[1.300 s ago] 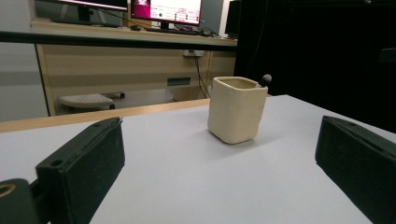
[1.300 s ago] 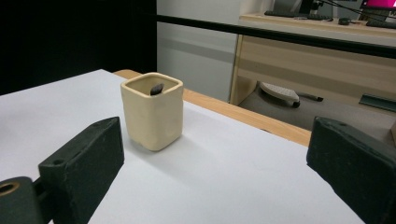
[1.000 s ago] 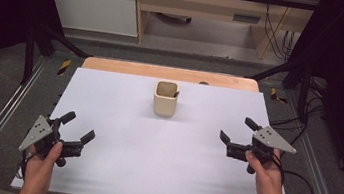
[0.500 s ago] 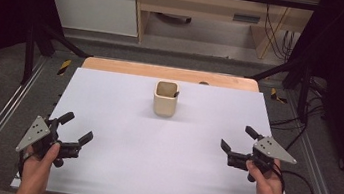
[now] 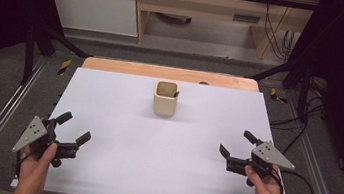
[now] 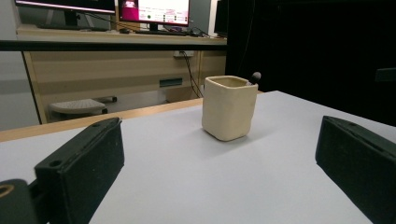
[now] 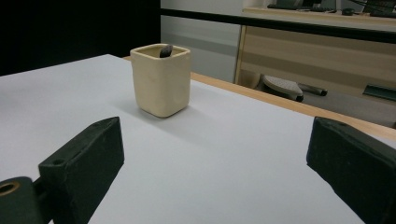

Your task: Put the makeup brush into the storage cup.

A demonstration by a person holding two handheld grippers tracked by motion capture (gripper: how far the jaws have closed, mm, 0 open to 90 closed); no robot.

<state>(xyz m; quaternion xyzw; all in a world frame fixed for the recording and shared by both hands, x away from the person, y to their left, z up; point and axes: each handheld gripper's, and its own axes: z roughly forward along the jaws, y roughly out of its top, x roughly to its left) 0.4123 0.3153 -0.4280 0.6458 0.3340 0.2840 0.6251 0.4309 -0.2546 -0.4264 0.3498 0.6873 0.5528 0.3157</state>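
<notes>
So, quick rundown:
Cup (image 5: 165,98): upright, well ahead of both sets of jaws, roughly midway between them.
Left gripper (image 5: 74,132): jaws wide apart, empty.
Right gripper (image 5: 235,143): same.
Feel: probably stiff, breakable ceramic; grab opposite flat walls.

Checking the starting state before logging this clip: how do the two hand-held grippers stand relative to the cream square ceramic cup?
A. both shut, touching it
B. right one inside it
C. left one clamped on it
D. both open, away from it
D: the left gripper and the right gripper are spread open near the table's front corners, apart from the cream square ceramic cup.
</notes>
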